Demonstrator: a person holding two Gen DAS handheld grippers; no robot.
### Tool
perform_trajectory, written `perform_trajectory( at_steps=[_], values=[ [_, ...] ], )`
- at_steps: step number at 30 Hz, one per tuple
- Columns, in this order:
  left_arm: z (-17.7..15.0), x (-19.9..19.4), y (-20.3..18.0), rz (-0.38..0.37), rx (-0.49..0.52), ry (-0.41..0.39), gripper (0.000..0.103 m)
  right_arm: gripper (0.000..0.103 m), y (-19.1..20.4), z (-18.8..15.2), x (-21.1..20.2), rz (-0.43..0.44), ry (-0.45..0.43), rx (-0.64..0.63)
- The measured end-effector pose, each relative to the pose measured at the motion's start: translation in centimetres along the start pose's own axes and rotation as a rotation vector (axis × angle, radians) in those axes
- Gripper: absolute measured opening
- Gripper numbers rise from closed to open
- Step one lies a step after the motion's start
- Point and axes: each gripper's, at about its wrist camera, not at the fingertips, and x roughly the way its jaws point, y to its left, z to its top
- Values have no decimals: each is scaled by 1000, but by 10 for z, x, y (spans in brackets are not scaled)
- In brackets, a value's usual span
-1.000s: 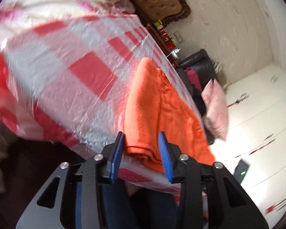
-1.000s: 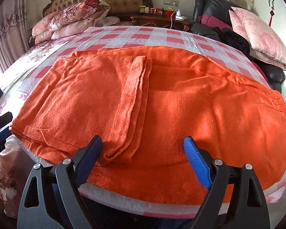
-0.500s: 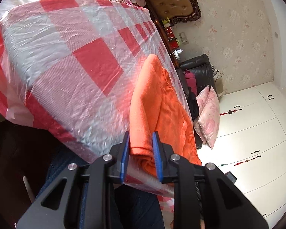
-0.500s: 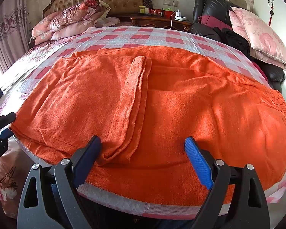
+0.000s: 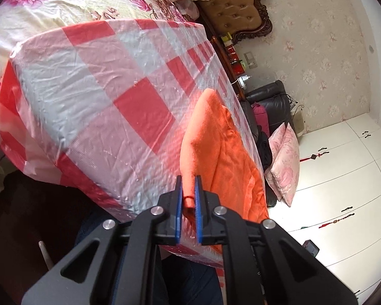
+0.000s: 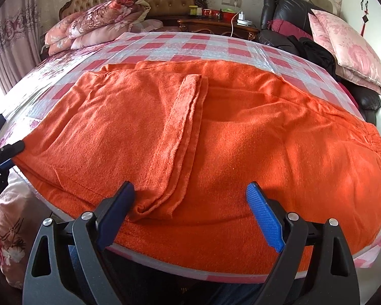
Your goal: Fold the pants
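Left gripper [image 5: 188, 188] pinches the orange pants [image 6: 216, 137] at their corner.
Right gripper [image 6: 190, 198] hovers wide open above the pants' near edge, gripping nothing.

Left tongs [image 5: 188, 198] pinched shut, right tongs [image 6: 190, 213] spread wide

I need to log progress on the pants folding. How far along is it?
Done: the orange pants lie spread on the checked cover, leg ends already folded back over the middle. In hand: the left gripper is shut on the pants' left edge; the right gripper is open over the near edge. Left: the remaining folds.
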Motion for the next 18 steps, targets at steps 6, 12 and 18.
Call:
perform_trajectory(
  at_steps=[6,12,18],
  values=[
    [-3,-10,-23,205,163,-89,19,86,0,0,0,0,-1,0],
    [-13,21,-101,349,610,-105,19,87,0,0,1,-2,-9,5],
    [-37,137,-161,455,984,122,22,87,0,-2,1,5,-13,4]
  ],
)
